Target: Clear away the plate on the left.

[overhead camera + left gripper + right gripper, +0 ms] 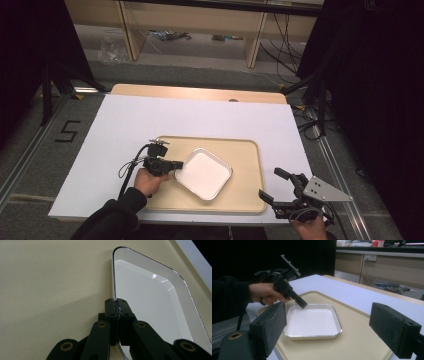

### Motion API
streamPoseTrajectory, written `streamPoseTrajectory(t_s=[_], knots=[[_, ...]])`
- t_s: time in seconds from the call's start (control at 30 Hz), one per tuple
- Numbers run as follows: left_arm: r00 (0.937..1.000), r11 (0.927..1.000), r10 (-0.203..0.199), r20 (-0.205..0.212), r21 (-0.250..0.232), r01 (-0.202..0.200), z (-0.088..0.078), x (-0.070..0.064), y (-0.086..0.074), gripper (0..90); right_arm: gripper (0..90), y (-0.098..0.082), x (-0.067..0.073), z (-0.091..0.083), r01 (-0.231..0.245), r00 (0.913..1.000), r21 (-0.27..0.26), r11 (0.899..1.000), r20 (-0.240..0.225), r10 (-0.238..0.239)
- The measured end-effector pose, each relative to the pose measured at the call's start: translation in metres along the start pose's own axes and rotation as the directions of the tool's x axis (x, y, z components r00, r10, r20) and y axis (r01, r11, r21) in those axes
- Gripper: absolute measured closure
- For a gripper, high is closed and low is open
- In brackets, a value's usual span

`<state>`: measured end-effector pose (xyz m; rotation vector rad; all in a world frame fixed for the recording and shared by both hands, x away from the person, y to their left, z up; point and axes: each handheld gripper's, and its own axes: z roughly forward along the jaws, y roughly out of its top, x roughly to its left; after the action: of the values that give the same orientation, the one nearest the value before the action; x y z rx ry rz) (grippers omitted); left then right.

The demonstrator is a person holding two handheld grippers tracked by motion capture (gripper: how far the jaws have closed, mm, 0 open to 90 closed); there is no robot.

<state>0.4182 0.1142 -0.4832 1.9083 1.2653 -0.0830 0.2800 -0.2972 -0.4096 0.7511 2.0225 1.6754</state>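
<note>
Left gripper (176, 164) pinches dish (205, 172) rim on tray (250, 200); keep it level. Right gripper (274, 187) waits, jaws wide.

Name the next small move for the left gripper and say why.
Probably lift gently. The left gripper is shut on the rim of the white square plate, which lies inside the beige rectangular tray, and the right gripper waits open beside the tray.
</note>
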Motion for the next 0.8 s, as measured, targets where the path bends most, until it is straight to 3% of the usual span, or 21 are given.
streamPoseTrajectory(t_s=[0.13, 0.23, 0.43, 0.47, 0.7, 0.77, 0.8], knots=[[0.9999, 1.0000, 0.005, -0.010, 0.008, -0.005, 0.003, -0.003, -0.003, 87.7, 15.2, 0.001, 0.001, -0.002, -0.012, 0.9999, 0.027, 1.000, -0.003, 0.012], [0.9999, 0.9999, 0.007, -0.008, 0.013, -0.007, 0.004, -0.005, -0.007, 87.3, 15.2, 0.000, 0.001, -0.001, -0.014, 0.9999, 0.011, 1.000, 0.005, 0.014], [0.9987, 0.9986, 0.044, -0.024, 0.029, -0.043, 0.002, -0.007, -0.011, 86.2, 15.2, 0.000, 0.001, -0.001, -0.010, 0.9999, 0.025, 1.000, -0.010, 0.010], [0.9970, 0.9964, 0.073, -0.026, 0.046, -0.071, 0.001, -0.007, -0.012, 86.2, 15.2, 0.000, 0.002, -0.001, -0.021, 0.9997, 0.024, 0.999, -0.008, 0.021], [0.9964, 0.9949, 0.077, -0.036, 0.068, -0.074, -0.005, -0.010, -0.019, 84.4, 15.2, 0.000, 0.001, 0.000, -0.026, 0.9994, 0.023, 0.999, -0.023, 0.027], [0.9976, 0.9963, 0.061, -0.033, 0.063, -0.059, -0.006, -0.012, -0.022, 84.2, 15.2, 0.000, 0.000, 0.000, -0.010, 0.9996, 0.021, 1.000, -0.025, 0.010], [0.9965, 0.9940, 0.078, -0.029, 0.079, -0.076, -0.008, -0.011, -0.022, 84.2, 15.2, 0.000, 0.000, 0.000, -0.016, 0.9995, 0.022, 1.000, -0.026, 0.017]])
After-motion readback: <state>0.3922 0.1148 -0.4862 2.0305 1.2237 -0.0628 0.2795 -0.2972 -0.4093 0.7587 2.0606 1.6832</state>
